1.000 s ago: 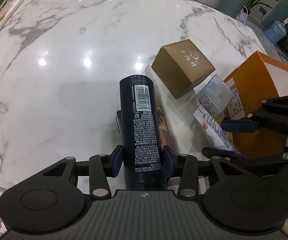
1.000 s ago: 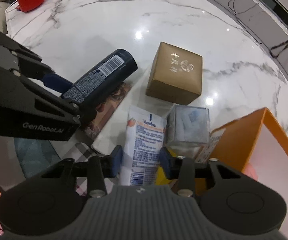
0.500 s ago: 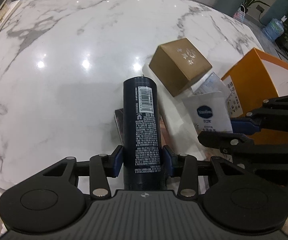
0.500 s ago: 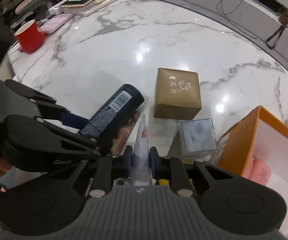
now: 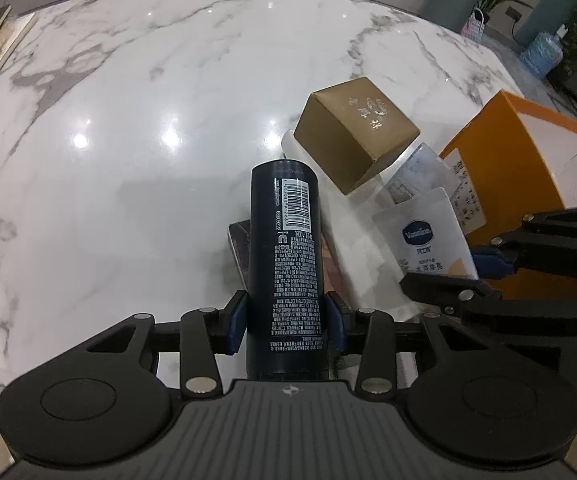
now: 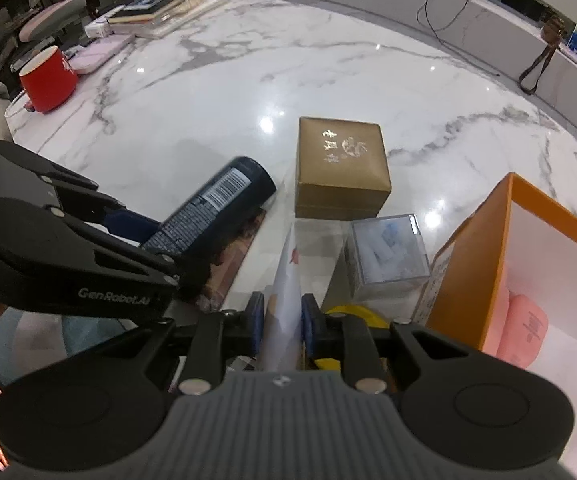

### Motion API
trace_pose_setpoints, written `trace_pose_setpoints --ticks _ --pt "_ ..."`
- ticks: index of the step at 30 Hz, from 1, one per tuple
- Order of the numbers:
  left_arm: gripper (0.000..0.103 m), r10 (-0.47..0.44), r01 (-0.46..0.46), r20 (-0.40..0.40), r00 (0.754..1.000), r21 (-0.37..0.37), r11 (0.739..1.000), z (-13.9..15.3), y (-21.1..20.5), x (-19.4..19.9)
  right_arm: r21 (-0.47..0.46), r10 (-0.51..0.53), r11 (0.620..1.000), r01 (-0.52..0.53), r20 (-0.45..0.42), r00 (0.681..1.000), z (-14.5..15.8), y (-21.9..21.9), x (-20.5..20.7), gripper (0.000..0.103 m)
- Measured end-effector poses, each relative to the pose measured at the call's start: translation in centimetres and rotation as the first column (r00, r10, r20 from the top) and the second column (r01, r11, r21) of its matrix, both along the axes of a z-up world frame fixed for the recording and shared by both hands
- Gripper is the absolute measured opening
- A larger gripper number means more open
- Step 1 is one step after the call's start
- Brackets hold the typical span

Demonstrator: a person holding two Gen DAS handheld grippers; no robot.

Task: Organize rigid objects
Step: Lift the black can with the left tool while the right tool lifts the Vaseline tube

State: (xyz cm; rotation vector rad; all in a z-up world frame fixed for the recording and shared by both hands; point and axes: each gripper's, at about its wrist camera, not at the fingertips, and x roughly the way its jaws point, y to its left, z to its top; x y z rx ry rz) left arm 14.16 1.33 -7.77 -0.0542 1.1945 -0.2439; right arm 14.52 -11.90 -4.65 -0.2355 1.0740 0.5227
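My left gripper (image 5: 285, 318) is shut on a dark navy bottle (image 5: 284, 256) with a barcode, held above the marble table (image 5: 128, 140); the same bottle (image 6: 212, 208) shows at the left of the right wrist view. My right gripper (image 6: 282, 320) is shut on a white Vaseline tube (image 6: 286, 280), seen edge-on between the pads; its label faces the left wrist camera (image 5: 424, 236). A gold box (image 5: 356, 132) (image 6: 340, 168) and a clear plastic cube (image 6: 386, 254) lie just beyond. The orange box (image 6: 472, 256) stands open at the right, a pink item (image 6: 520, 328) inside it.
A flat brown box (image 5: 240, 248) lies under the bottle. A red mug (image 6: 46, 80), books (image 6: 160, 4) and a pink case sit at the far left of the table. Something yellow (image 6: 348, 312) lies under my right gripper.
My right gripper has shut on the tube, which lay flat between its open jaws, then rolled, so the tube now stands edge-on and lifted. The left gripper keeps holding the bottle in place.
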Motion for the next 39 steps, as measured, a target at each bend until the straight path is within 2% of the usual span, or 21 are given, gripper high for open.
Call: trace_pose_setpoints --ticks 7,17,24,32,39 --pt "0.045 0.033 -0.032 0.033 0.999 -0.037 0.999 1.8 0.2 -1.2 0.021 0.023 0.999 -0.024 0.068 0.997 1.7 0.2 -1.6 0.017" --pt "0.041 0.077 -0.067 0.099 0.992 -0.100 0.993 5.9 0.6 -2.9 0.083 -0.003 0.996 -0.012 0.173 0.985 5.9 -1.5 -3.2 0.017" --pt "0.037 0.055 -0.037 0.142 0.988 -0.129 0.991 8.4 -1.0 -3.6 0.108 -0.029 0.994 0.005 0.226 0.974 8.6 -2.8 -4.0 0.017" --pt "0.036 0.028 -0.003 0.175 0.984 -0.141 0.990 10.2 -2.4 -4.3 0.127 -0.076 0.991 0.043 0.268 0.961 10.6 -5.2 -5.0 0.017" --pt "0.036 -0.008 0.044 0.249 0.968 -0.142 0.989 13.3 -5.1 -4.0 0.147 -0.143 0.984 0.100 0.315 0.938 12.4 -8.2 -5.7 0.017"
